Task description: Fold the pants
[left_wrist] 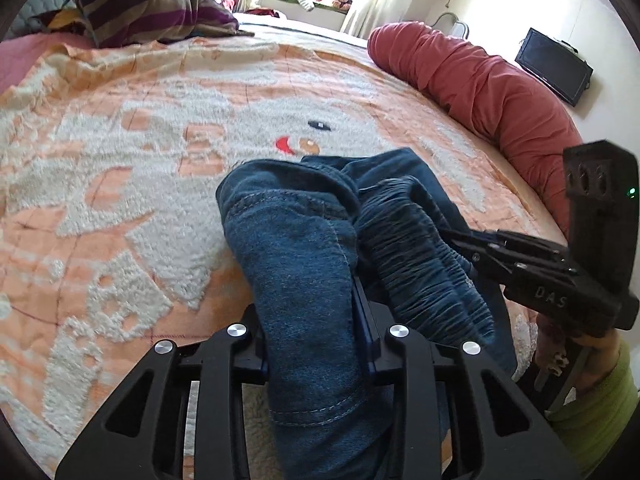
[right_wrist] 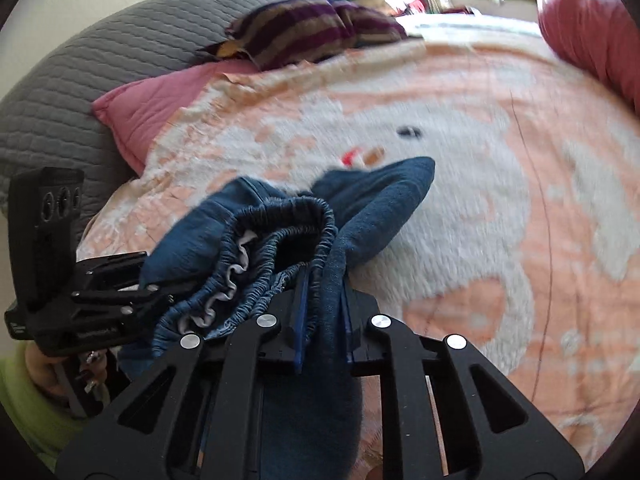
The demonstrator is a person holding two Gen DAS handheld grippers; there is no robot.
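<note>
A pair of blue denim pants (left_wrist: 296,248) with an elastic waistband (left_wrist: 416,256) hangs bunched between both grippers above an orange and white blanket (left_wrist: 140,168). My left gripper (left_wrist: 316,320) is shut on a fold of the denim. My right gripper (right_wrist: 324,312) is shut on the waistband part of the pants (right_wrist: 280,236). The right gripper also shows in the left wrist view (left_wrist: 460,240), gripping the waistband from the right. The left gripper shows at the left of the right wrist view (right_wrist: 160,288), close beside the cloth.
A red bolster (left_wrist: 480,84) lies along the bed's right edge. A striped purple pillow (left_wrist: 148,4) and a pink pillow (right_wrist: 148,108) lie at the far left, by a grey quilted headboard (right_wrist: 80,64). A black screen (left_wrist: 554,66) leans on the wall.
</note>
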